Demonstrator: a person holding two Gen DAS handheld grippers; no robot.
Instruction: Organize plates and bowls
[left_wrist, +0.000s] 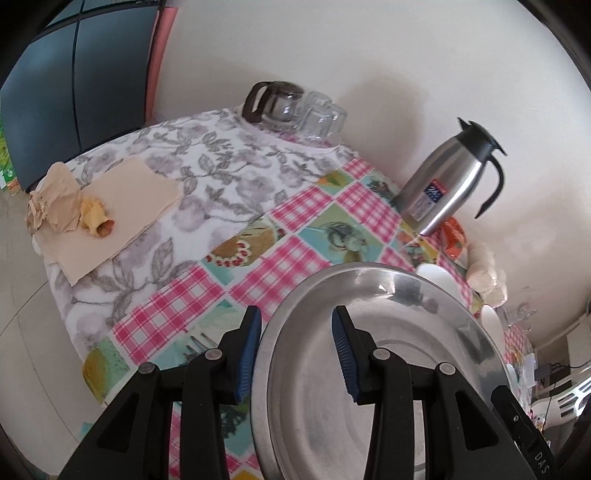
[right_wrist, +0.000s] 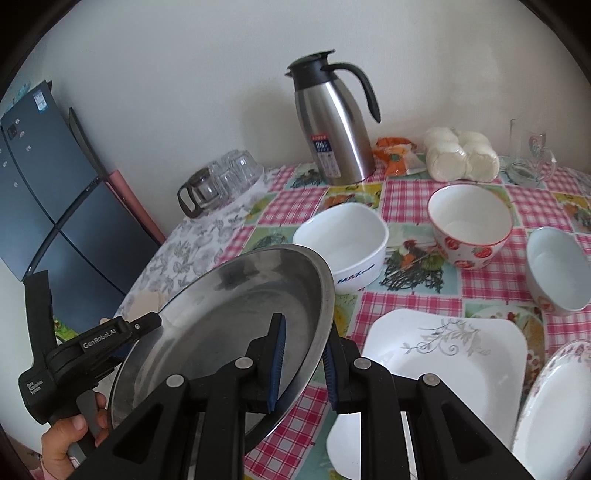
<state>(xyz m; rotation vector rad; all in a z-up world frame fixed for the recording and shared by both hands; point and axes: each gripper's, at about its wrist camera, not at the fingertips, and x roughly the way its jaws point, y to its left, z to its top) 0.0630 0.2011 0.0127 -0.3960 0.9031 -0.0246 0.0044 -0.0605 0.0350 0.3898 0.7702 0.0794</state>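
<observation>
Steel plate (right_wrist: 236, 325) was off the bench (right_wrist: 406, 295), tilted, carried between both tools. Right tool (right_wrist: 303, 363) had one blue pad inside the dish and one behind the rim; pads looked drawn in against the rim, so I logged it as clamped on the plate. Left tool (left_wrist: 295, 352) straddled the opposite rim, one pad outside and one over the plate's face, with a visible gap on both sides; I read those jaws as apart, not gripping.

Remaining on the bench: white square bowl (right_wrist: 341, 245), strawberry-print bowl (right_wrist: 471, 225), pale bowl (right_wrist: 557, 269) at the right, square white plate (right_wrist: 443, 354), and a floral plate (right_wrist: 554, 406) at the edge of view.

Risks I noted:
- Polished steel on a thin rim with only one firm grip: the plate could pivot or slip out.
- If the left tool closed off-centre it could lever the plate against the right grip.
- The thermos jug (right_wrist: 332, 129) and glassware (right_wrist: 229, 173) stood near the swing path
</observation>
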